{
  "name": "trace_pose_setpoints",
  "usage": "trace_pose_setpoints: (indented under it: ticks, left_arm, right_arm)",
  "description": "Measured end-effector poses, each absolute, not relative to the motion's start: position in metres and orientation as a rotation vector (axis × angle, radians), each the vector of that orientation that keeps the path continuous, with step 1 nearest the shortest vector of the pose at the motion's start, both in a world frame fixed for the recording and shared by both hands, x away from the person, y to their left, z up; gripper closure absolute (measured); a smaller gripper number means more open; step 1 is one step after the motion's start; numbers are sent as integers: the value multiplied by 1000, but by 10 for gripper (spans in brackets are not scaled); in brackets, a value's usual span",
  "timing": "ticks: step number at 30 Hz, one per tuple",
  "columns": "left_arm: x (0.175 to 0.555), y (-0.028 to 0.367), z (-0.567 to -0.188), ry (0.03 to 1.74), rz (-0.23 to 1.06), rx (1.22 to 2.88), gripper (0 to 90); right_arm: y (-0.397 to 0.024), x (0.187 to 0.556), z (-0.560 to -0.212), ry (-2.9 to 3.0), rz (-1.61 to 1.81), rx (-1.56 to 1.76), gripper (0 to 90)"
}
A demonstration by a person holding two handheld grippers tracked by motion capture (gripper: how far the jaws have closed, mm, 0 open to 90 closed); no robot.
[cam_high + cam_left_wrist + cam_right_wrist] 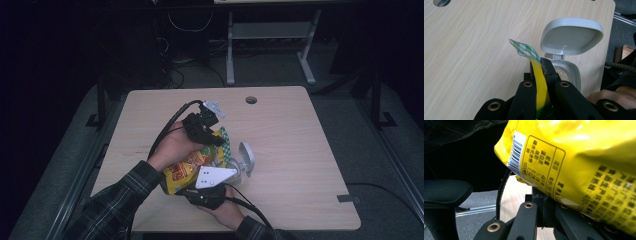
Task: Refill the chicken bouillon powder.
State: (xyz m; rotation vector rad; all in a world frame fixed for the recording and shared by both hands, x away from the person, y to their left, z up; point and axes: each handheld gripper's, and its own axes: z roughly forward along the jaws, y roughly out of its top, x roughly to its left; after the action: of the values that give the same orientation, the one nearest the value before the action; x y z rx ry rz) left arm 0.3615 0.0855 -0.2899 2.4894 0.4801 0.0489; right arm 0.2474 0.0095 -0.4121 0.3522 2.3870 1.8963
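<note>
1. Near the middle of the light wood-grain table point(300, 150), a yellow snack bag point(187, 170) hangs between the two grippers, lifted just above the surface and beside a small grey flip-lid container point(245, 159).
2. The left gripper point(541, 75) has its jaws clamped on the bag's top seal, a flat yellow strip ending in a green-and-white checked edge point(525, 50) that curls past the jaw tips.
3. The right gripper point(544, 205) is closed on the bag's lower end; its own view shows the glossy printed back with a barcode point(516, 152), the film pinched at the jaws.
4. The bag looks light, soft and crinkly, a slick foil-type film puffed with air, so it would likely slip or crush if squeezed mid-body; the flat crimped seams at either end seem the safest places to grip, as both jaws do now.
5. The container is rigid, smooth plastic with rounded corners, its lid point(571, 35) standing open on a rear hinge above the shallow base point(567, 72). It probably slides easily on the smooth table.
</note>
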Motion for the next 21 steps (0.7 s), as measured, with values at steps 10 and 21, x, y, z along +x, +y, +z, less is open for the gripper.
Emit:
trace_pose_setpoints:
  ticks: [10,21]
  left_arm:
    - [361,85,-290,479,49,2494,900]
    - [362,84,-290,480,47,2495,900]
  right_arm:
    - [9,247,-412,2385,1899,350,900]
    - [9,247,-412,2384,1901,350,900]
